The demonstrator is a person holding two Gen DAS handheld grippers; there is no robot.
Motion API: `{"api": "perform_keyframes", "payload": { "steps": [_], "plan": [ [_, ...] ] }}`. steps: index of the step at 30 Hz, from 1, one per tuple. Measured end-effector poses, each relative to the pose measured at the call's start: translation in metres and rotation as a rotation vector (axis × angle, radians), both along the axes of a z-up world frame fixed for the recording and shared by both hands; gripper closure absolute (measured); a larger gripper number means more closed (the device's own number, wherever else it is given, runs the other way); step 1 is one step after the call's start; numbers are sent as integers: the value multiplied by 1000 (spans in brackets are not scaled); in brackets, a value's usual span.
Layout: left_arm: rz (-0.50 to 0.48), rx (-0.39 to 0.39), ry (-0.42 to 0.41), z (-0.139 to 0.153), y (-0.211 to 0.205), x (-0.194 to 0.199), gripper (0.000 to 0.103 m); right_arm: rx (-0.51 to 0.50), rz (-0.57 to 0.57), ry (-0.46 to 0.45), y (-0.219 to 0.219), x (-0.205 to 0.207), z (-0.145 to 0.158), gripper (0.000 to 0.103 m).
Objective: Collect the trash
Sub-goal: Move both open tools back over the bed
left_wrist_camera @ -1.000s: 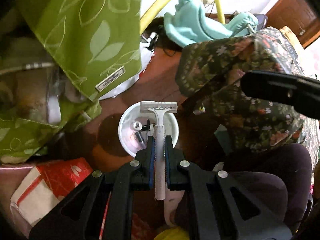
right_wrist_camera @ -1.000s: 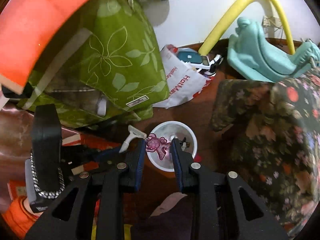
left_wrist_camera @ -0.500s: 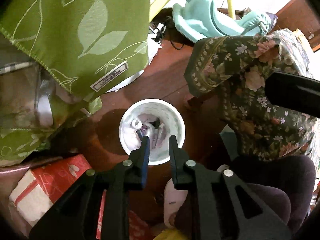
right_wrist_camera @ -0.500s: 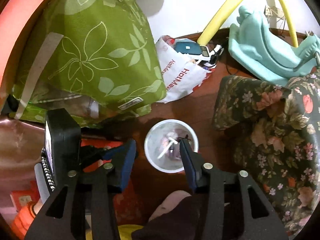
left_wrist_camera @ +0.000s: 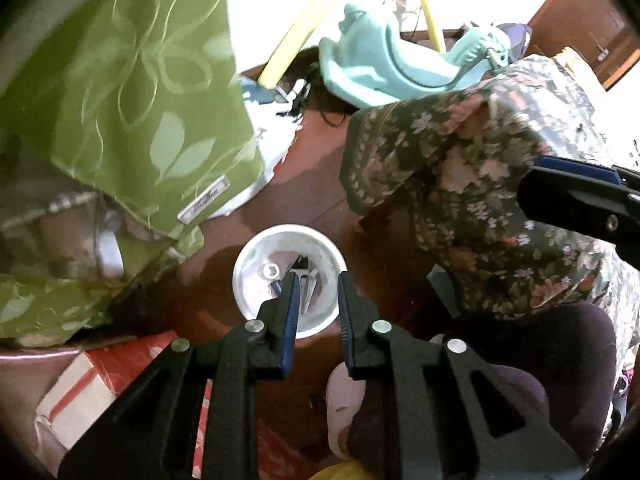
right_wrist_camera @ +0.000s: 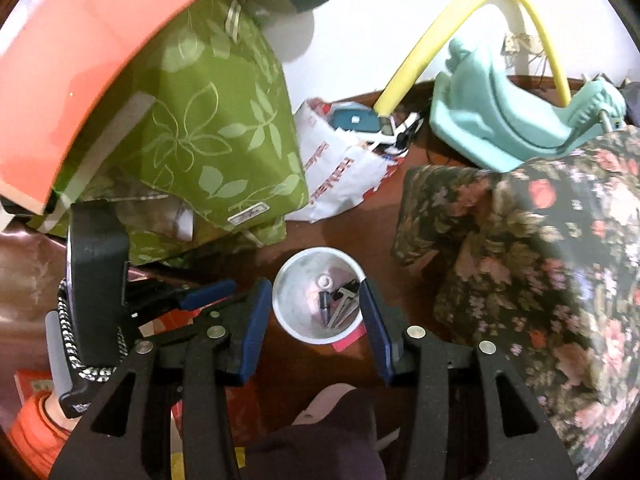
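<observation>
Both tongs empty: left [left_wrist_camera: 318,280] narrow, right [right_wrist_camera: 312,288] wide | cup [right_wrist_camera: 292,280] contents blurred, partly hidden

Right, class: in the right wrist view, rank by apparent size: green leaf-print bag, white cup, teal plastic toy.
1. green leaf-print bag
2. teal plastic toy, though it lies farther away, so true size is unsure
3. white cup

1. A cup [right_wrist_camera: 318,296] stands on the floor [right_wrist_camera: 356,220], with a razor [right_wrist_camera: 344,309] and small bits lying inside it.
2. A leaf-patterned cushion [right_wrist_camera: 224,148] lies to the cup's left; a flowered cloth [right_wrist_camera: 532,248] hangs to its right.
3. A plastic bag [right_wrist_camera: 340,172] lies behind the cup, against the cushion.
4. A plastic seat [right_wrist_camera: 504,128] and a hose [right_wrist_camera: 416,60] stand farther back by the wall.
5. In the left wrist view, a box [left_wrist_camera: 92,384] sits near the cup's left.
</observation>
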State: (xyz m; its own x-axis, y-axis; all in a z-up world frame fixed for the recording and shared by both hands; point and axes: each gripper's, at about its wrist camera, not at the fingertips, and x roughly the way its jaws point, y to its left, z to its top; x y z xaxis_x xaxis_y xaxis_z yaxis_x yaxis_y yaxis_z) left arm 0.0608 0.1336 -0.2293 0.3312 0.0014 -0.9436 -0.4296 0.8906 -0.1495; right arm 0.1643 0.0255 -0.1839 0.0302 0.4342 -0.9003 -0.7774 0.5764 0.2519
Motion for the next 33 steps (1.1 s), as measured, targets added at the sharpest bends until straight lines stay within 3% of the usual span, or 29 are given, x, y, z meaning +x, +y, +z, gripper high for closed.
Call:
{"api": "perform_keyframes", "payload": {
  "steps": [10, 22, 23, 25, 26, 27, 33],
  "plan": [
    [-84, 70, -107, 60, -53, 38, 86, 77, -125, -84, -78, 26, 45, 61],
    [-268, 90, -171, 98, -137, 119, 84, 92, -347, -191, -198, 84, 73, 61],
    [-281, 80, -177, 99, -145, 129, 80, 89, -363, -196, -206, 89, 74, 58],
    [-294, 69, -180, 101, -155, 140, 64, 70, -408, -215, -225, 99, 72, 46],
    [-297, 65, -183, 101, -161, 148, 47, 63, -427, -226, -232, 104, 71, 36],
    [-295, 66, -193, 102, -167, 153, 40, 52, -453, -243, -240, 109, 69, 29],
    [-329, 47, -212, 93, -192, 194, 39, 3, -515, -230, -280, 142, 48, 26]
  ]
}}
